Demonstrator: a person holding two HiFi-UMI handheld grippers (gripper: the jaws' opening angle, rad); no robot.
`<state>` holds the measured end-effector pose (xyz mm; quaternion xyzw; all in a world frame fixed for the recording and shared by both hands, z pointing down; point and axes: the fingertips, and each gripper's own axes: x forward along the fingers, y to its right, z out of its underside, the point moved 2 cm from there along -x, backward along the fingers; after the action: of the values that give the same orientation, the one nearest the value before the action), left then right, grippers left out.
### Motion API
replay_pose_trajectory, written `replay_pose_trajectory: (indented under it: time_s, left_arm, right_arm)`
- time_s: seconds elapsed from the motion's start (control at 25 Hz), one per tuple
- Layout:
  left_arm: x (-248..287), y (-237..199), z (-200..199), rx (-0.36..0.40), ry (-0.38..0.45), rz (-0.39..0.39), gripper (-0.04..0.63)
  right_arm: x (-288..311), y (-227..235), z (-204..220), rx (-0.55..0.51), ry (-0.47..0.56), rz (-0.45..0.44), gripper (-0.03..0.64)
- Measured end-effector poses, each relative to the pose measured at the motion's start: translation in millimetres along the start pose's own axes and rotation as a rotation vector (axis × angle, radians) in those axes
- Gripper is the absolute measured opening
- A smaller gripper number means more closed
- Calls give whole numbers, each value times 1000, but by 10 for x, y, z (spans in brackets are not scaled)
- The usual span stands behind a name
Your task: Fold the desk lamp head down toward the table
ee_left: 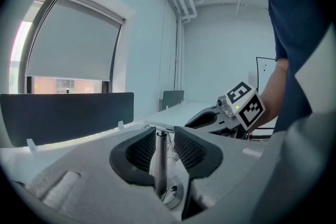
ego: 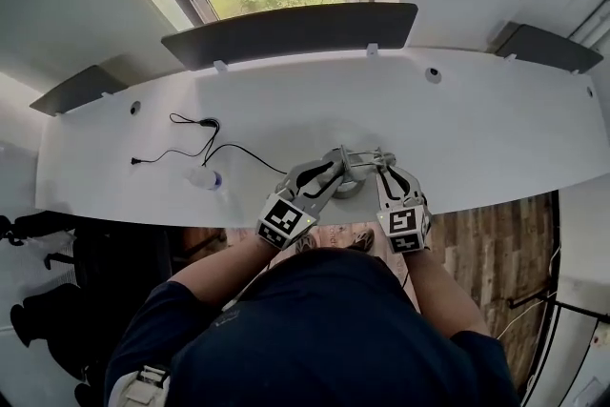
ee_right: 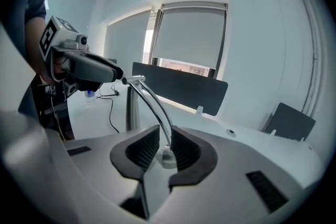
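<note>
The desk lamp (ego: 355,165) stands near the table's front edge, a thin metal thing on a round base (ego: 347,190). My left gripper (ego: 335,171) comes at it from the left. In the left gripper view the upright post (ee_left: 157,162) stands between the pads of the left gripper (ee_left: 164,149), which is shut on it. My right gripper (ego: 383,165) is at the lamp's right side. In the right gripper view the thin curved arm (ee_right: 152,105) runs down from the post's top into the right gripper (ee_right: 165,149), which is shut on its lower end.
The white table (ego: 477,129) has a black cable (ego: 205,148) and a small white and blue object (ego: 205,178) at the left. Dark divider panels (ego: 286,31) line its far edge, with a window behind. The person's body is close to the front edge.
</note>
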<state>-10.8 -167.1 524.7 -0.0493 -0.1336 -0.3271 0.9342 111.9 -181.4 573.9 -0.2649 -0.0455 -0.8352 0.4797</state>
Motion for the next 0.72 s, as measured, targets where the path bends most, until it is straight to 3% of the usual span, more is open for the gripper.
replay_pose_trajectory:
  time_s: [0.24,0.36,0.48,0.72]
  left_arm:
    - [-269,183,-269,-46,80,50,111]
    - [-320,285,-350,-54,108,71,74]
    - [-337,356,-384,-55,119,96,48]
    - [-378,446,-383,-65,127,130,8]
  right_arm:
    - [-293,-251,-293,50,55,-91,32]
    - [-427,-375,-432,95,85,-143,17]
    - [-528,-485,-567,169,110,-178,11]
    - [-629,-701,-714,182,147,-253,11]
